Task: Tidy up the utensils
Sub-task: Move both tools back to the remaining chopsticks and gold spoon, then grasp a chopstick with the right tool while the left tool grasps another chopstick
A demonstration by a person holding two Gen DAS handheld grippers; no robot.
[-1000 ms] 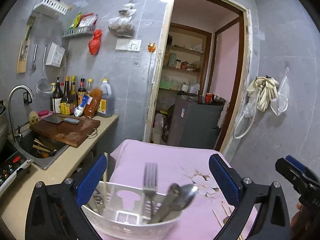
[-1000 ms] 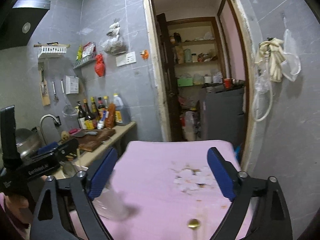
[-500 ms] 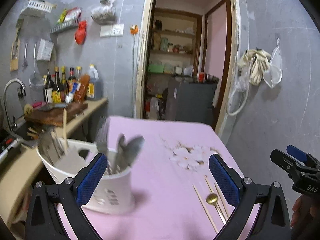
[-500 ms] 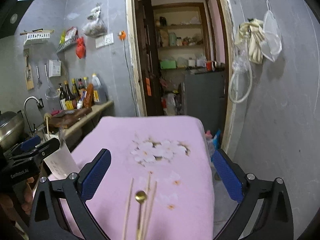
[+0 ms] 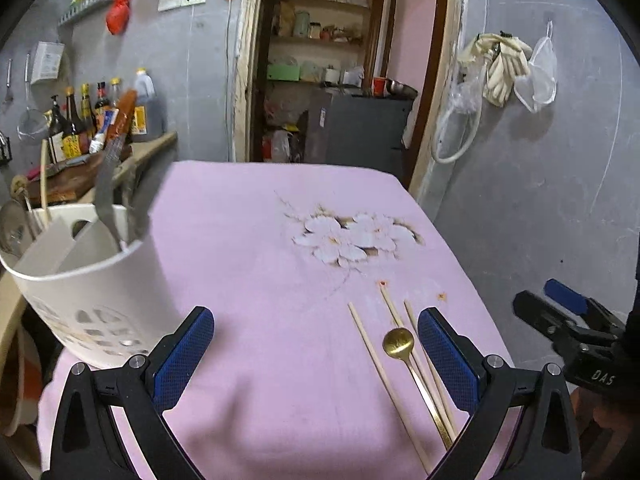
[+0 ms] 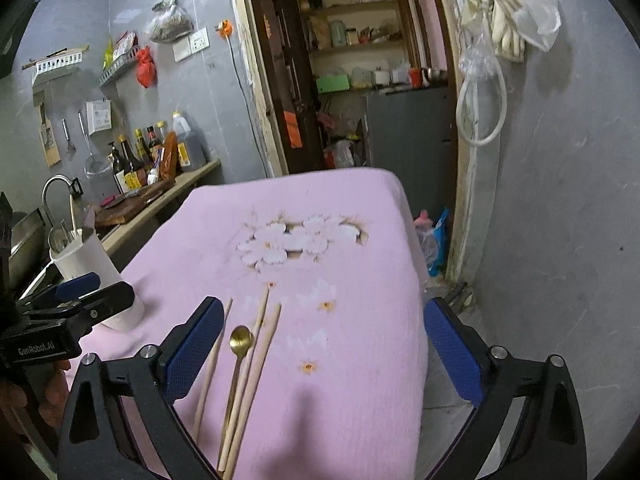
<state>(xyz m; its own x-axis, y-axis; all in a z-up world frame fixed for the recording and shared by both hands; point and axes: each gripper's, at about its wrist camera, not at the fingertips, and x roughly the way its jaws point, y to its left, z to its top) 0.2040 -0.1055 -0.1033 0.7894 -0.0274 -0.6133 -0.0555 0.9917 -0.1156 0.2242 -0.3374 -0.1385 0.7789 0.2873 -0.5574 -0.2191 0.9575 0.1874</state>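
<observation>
A gold spoon (image 5: 398,341) lies flat among three wooden chopsticks (image 5: 384,372), well right of the white utensil holder (image 5: 92,280).

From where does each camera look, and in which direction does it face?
Left wrist: on the left gripper, facing down over the pink flowered tablecloth toward the doorway; the right gripper shows at its right.
Right wrist: on the right gripper, facing the same way; the left gripper shows.
Shared: gold metal spoon, wooden chopsticks, white plastic utensil holder.

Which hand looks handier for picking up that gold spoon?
Probably the right: its open tool sits just beside the gold spoon and chopsticks; the left tool is nearer the white holder.
</observation>
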